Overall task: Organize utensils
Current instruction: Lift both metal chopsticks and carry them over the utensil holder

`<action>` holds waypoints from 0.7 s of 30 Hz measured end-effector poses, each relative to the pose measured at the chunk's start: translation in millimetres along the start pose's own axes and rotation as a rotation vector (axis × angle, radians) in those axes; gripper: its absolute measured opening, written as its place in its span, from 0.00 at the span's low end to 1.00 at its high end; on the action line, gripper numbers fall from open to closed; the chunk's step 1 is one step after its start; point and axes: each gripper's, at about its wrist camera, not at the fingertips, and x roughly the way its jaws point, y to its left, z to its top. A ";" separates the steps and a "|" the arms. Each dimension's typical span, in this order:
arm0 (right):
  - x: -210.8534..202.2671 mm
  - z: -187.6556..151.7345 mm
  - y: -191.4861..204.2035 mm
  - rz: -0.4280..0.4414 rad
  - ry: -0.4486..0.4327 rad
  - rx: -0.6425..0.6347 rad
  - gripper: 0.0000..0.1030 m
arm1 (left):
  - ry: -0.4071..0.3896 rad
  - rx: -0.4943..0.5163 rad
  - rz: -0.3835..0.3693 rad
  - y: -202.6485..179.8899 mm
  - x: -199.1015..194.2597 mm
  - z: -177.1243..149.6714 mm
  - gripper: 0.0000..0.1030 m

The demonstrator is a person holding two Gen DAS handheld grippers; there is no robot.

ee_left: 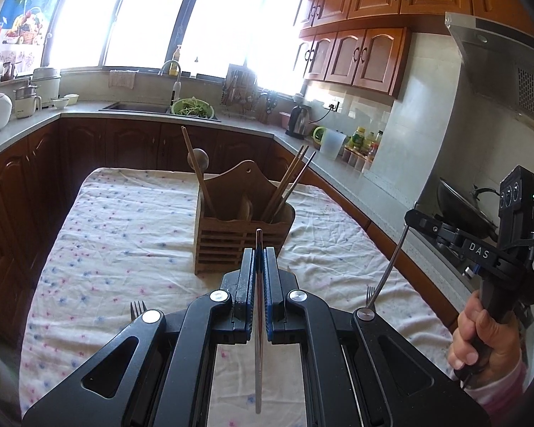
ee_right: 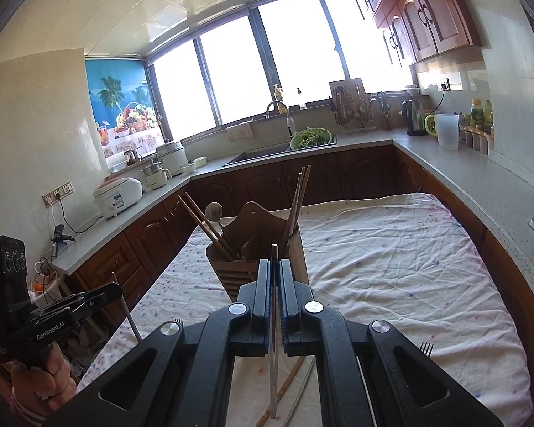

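Above floral cloth (ee_left: 124, 220), both jaws clamped tight on metal utensil handles; wooden caddy (ee_left: 244, 227) just ahead.

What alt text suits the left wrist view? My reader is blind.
The left gripper, shut on a metal utensil handle, faces a wooden utensil holder with chopsticks on a floral tablecloth.

A white cloth (ee_left: 124, 235) sprinkled with small pink and blue flecks is seen beneath the brown wooden utensil holder (ee_left: 244, 235); reddish-brown cabinets (ee_left: 352, 57) are seen above it.
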 end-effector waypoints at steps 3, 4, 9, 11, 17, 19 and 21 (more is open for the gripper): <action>0.2 0.1 0.0 0.000 -0.001 0.000 0.04 | -0.009 -0.004 0.000 1.3 -0.6 1.9 0.03; 0.7 0.5 -0.2 0.000 -0.002 0.001 0.04 | -0.012 -0.004 0.001 1.7 -0.6 3.0 0.03; 3.4 6.1 -0.6 0.003 -0.011 0.007 0.04 | -0.035 -0.007 0.005 2.9 0.3 12.7 0.03; 5.6 10.2 -0.8 0.004 -0.015 0.009 0.04 | -0.048 -0.005 0.008 3.3 0.5 18.3 0.03; 12.6 25.0 -1.6 0.005 -0.039 0.010 0.04 | -0.091 -0.004 0.012 6.8 2.2 38.6 0.03; 15.6 30.9 -1.8 0.006 -0.049 0.011 0.04 | -0.108 -0.002 0.016 7.9 3.4 45.7 0.03; 18.9 37.6 -2.1 0.005 -0.060 0.011 0.04 | -0.124 0.001 0.021 9.3 5.4 53.6 0.03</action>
